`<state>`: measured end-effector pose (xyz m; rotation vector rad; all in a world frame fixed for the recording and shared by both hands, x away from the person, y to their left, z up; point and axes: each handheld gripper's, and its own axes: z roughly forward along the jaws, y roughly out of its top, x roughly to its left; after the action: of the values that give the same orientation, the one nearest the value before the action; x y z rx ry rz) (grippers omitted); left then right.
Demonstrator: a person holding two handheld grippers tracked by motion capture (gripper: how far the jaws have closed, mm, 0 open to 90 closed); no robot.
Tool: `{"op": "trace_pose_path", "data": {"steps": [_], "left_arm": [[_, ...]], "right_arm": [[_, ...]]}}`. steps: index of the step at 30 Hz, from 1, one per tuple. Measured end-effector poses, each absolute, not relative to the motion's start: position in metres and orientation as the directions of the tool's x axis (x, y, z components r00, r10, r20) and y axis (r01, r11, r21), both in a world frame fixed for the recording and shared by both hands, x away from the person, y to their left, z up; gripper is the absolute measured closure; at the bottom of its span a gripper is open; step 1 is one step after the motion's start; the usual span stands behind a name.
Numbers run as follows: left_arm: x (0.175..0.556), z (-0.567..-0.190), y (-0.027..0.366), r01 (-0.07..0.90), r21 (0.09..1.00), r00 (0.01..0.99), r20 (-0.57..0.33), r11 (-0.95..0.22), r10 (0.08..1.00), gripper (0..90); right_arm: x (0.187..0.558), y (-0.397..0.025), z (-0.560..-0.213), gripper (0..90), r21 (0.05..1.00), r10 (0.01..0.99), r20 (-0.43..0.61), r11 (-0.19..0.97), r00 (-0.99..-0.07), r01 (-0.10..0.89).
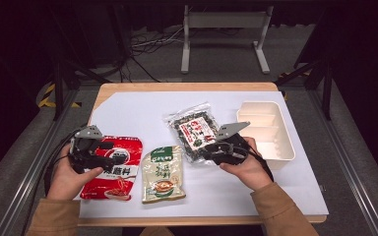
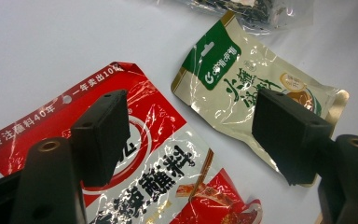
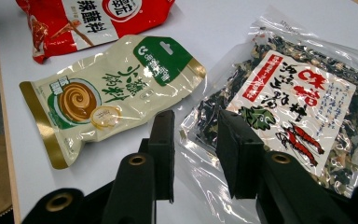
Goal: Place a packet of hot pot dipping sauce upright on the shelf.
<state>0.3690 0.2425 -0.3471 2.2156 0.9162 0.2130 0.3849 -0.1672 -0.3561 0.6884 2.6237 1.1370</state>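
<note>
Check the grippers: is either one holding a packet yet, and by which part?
Nothing is held. The left gripper hangs open over the red packet. The right gripper is open at the near edge of the clear seaweed bag, jaws not closed on it.

table (image 1: 113,88): wood top, mostly covered by a white sheet
sheet (image 1: 142,110): white, flat, carries everything else
red pouch (image 1: 115,169): flat on sheet, directly under left gripper (image 1: 89,153), its jaws spread above it
beige pouch (image 1: 163,174): flat on sheet, between the two grippers, just right of the left one, green label end pointing away
seaweed bag (image 1: 193,129): clear, dark contents, flat on sheet, near corner under right gripper (image 1: 215,150)
tray (image 1: 288,147): white, compartmented, on sheet just right of right gripper
</note>
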Motion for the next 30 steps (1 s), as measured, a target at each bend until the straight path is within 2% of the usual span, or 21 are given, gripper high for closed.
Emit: {"op": "trace_pose_path", "data": {"steps": [9, 30], "left_arm": [[0.368, -0.346, 0.246, 0.558, 0.677, 0.728, -0.122, -0.480, 0.675, 27.8], [0.367, -0.344, 0.246, 0.551, 0.685, 0.731, -0.121, -0.477, 0.672, 27.8]], "right_arm": [[0.394, -0.151, -0.342, 65.0, 0.708, 0.445, -0.003, 0.633, -0.896, 0.312], [0.441, -0.131, -0.327, 62.5, 0.657, 0.431, 0.067, 0.660, -0.900, 0.365]]}}
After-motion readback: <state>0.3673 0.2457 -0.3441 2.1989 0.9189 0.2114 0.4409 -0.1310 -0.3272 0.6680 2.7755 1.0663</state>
